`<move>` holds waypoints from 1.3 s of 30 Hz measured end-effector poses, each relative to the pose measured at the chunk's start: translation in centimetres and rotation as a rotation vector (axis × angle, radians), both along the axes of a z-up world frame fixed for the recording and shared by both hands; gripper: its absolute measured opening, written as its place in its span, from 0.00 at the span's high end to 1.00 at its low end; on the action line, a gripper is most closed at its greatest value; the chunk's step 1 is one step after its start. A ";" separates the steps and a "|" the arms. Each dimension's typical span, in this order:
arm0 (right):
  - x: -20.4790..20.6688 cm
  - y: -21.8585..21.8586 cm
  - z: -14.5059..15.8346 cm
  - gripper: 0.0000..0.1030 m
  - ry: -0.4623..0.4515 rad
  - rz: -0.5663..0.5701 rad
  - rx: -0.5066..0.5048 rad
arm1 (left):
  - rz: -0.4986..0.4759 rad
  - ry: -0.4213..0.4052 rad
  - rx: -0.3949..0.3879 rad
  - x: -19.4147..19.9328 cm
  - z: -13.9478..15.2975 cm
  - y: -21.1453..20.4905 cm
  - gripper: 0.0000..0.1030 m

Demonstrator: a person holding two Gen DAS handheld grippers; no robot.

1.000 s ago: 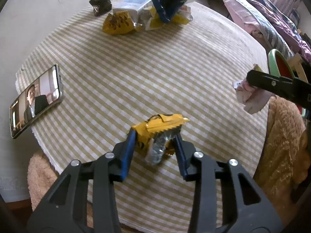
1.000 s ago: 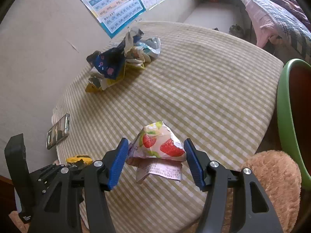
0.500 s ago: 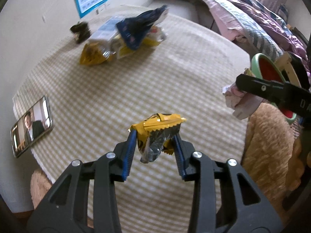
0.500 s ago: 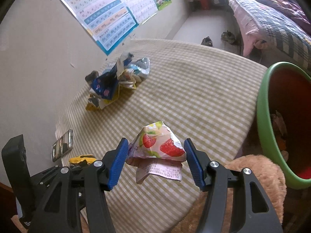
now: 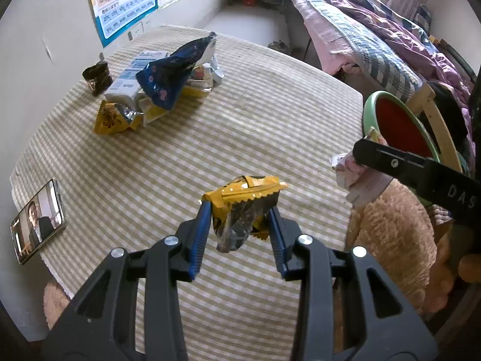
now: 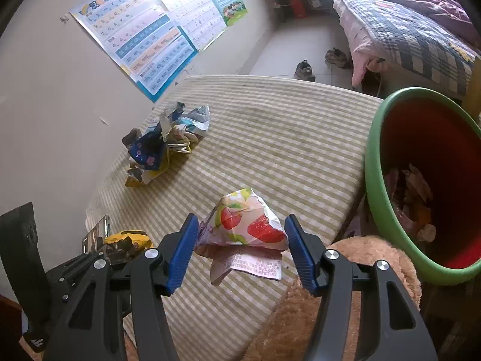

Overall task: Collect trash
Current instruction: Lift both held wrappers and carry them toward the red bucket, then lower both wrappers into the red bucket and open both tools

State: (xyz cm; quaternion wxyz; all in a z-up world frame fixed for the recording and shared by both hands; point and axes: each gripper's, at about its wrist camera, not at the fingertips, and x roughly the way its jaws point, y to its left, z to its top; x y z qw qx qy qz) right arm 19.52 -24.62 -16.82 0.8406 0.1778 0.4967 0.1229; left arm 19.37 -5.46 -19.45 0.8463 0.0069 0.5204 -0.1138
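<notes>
My left gripper [image 5: 239, 228] is shut on a crumpled yellow and silver snack wrapper [image 5: 243, 204], held above the striped tablecloth [image 5: 210, 138]. My right gripper [image 6: 242, 240] is shut on a white strawberry-print wrapper [image 6: 248, 225], lifted over the table's near edge. From the left wrist view the right gripper's finger [image 5: 415, 168] and its wrapper [image 5: 348, 168] show at the right. A green-rimmed bin with a red inside [image 6: 378, 162] stands just right of the table, with several scraps in it. A pile of wrappers [image 5: 162, 84] lies at the table's far side.
A phone [image 5: 39, 219] with a lit screen lies at the table's left edge. A fluffy tan cushion [image 6: 336, 270] sits below the grippers by the bin. A bed with quilts [image 5: 375, 36] stands at the far right, shoes [image 6: 305, 70] on the floor, posters [image 6: 144, 42] on the wall.
Both grippers rose and shifted right with their wrappers. The bin has come much further into the right wrist view, and the table looks farther below.
</notes>
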 end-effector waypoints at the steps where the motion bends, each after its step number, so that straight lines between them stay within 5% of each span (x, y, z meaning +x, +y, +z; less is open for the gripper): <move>1: 0.0 0.0 0.0 0.44 0.001 -0.001 0.001 | -0.002 0.000 -0.001 0.0 0.0 -0.1 0.65; 39: -0.3 -3.0 -0.2 0.43 0.005 -0.093 0.023 | -0.088 -0.019 -0.023 1.5 1.4 -5.3 0.65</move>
